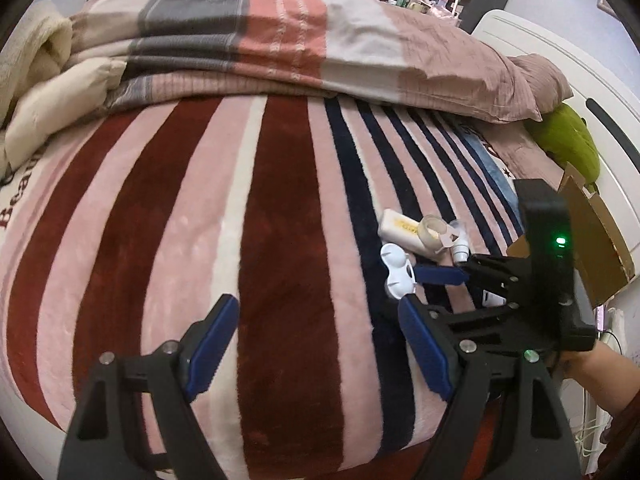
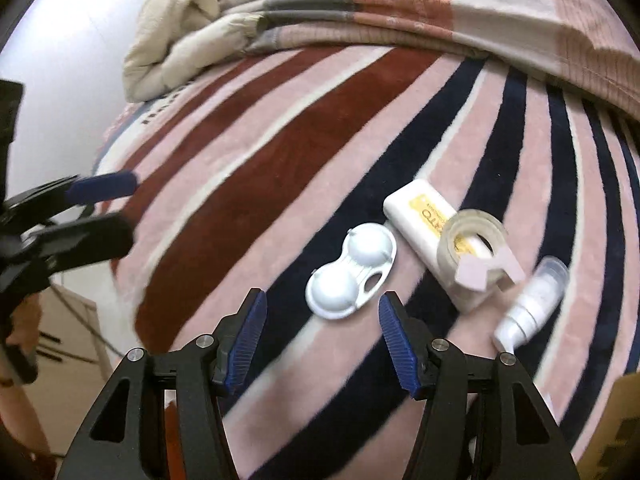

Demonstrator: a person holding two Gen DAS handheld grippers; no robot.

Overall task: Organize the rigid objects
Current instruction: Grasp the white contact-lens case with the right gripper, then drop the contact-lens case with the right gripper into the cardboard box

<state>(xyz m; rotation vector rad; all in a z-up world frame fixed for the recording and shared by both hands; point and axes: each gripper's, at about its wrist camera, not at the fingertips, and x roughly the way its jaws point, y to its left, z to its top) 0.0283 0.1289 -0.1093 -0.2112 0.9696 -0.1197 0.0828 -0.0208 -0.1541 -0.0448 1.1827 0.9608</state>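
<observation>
Both pairs of jaws were found standing apart and empty. The right gripper (image 2: 322, 336) was held low over the bed's striped blanket (image 2: 280, 152), its jaws spread just short of a white twin-domed case (image 2: 350, 274), which lay flat on the blanket and was not touched by either pad. The left gripper (image 1: 316, 344) was held further to the left, over bare blanket, with nothing between its jaws.

No sorting could be seen to have been completed. Four rigid objects were left together in a loose cluster on the blanket: the twin-domed case, a white rectangular pack with a yellow label (image 2: 420, 212), a roll of clear tape (image 2: 474, 240) resting on top of that pack, and a small white pump bottle (image 2: 528, 308) lying on its side just beside the roll. A brown cardboard box (image 1: 592, 240) was seen at the right edge of the bed, near the cluster; its inside was hidden, so it could not be told whether anything had been put in it.

It was judged that the task was at or near its start, with the twin-domed case as the likely first pick and all four objects left to be placed.
</observation>
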